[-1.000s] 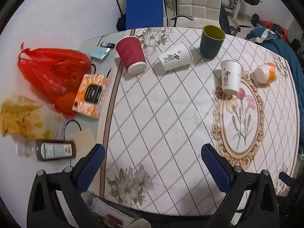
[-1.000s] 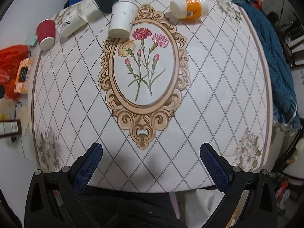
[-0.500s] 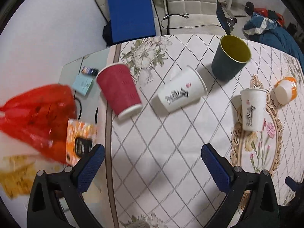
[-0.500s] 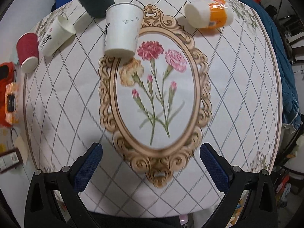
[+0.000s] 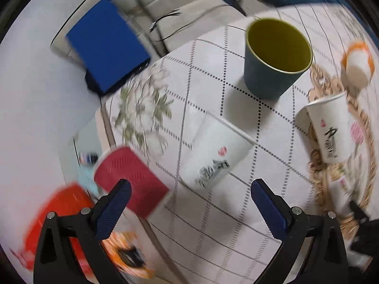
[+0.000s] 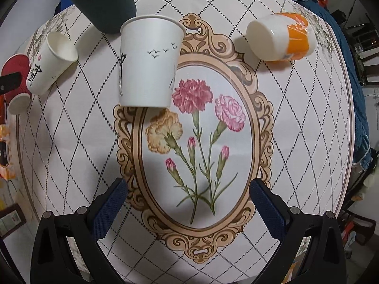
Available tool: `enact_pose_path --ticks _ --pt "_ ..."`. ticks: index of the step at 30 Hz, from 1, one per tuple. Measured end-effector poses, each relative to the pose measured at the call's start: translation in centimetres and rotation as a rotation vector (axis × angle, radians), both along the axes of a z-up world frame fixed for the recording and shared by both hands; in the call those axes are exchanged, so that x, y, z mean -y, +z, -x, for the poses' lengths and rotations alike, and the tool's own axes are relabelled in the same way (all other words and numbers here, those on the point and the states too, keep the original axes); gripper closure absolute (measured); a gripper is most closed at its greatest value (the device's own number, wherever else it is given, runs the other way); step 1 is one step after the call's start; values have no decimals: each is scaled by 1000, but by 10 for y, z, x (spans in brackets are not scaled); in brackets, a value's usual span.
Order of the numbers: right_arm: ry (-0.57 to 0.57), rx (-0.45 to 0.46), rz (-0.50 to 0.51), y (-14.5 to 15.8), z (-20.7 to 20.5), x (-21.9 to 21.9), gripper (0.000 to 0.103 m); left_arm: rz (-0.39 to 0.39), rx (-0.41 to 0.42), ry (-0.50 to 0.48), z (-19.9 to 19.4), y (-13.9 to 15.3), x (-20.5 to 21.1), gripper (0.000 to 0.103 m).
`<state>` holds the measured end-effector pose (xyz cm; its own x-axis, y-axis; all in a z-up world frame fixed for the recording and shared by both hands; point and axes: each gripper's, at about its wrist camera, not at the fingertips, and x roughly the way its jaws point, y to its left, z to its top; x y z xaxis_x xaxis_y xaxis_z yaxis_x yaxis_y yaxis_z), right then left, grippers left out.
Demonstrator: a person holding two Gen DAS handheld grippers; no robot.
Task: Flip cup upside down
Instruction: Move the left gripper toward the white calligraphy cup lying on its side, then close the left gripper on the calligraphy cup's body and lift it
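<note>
Several cups sit on a patterned tablecloth. A dark green cup (image 5: pixel 277 59) with a yellow inside stands upright; it shows at the top of the right wrist view (image 6: pixel 104 2). A white paper cup with writing (image 5: pixel 216 153) lies on its side just ahead of my open left gripper (image 5: pixel 190 209). A red ribbed cup (image 5: pixel 131 179) lies by the left fingertip. A second white cup (image 6: pixel 148 61) stands upright ahead of my open right gripper (image 6: pixel 188 208). An orange and white cup (image 6: pixel 280 37) lies on its side at the far right.
A blue panel (image 5: pixel 106 45) leans on a white chair beyond the table. A red plastic bag (image 5: pixel 54 215) and an orange packet (image 5: pixel 128 258) lie left of the cloth. Blue fabric (image 6: pixel 355 99) hangs off the table's right edge.
Both grippers have moved forward toward the cups, which now look much larger. The left view has swung and is blurred. Both stay open.
</note>
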<state>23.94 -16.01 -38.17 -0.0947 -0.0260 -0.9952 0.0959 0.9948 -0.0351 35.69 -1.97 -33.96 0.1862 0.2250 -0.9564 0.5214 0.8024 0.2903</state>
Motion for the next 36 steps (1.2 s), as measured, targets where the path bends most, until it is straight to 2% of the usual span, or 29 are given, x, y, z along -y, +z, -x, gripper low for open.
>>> enact_pose_path --ticks 7,15,19,22,29,32,36 --pt "-27 -9 -4 -3 -18 -1 0 -48 -84 -199 -20 -36 18 0" --pt "-62 -15 -9 -4 -30 4 0 -18 -202 -263 -32 -71 29 1" --pt "-72 -15 -13 -7 -35 16 0 2 -217 -260 -38 -79 33 10" --pt "-77 -11 -15 -3 -39 15 0 13 -228 -249 -44 -83 34 32" --pt "-79 -8 -14 -4 -37 9 0 40 -212 -183 -54 -86 34 35" --pt "-86 -4 -14 -1 -35 8 0 84 -249 -81 -60 -84 23 36" --pt "-91 -2 -15 1 -32 11 0 178 -322 156 -78 -88 1 35"
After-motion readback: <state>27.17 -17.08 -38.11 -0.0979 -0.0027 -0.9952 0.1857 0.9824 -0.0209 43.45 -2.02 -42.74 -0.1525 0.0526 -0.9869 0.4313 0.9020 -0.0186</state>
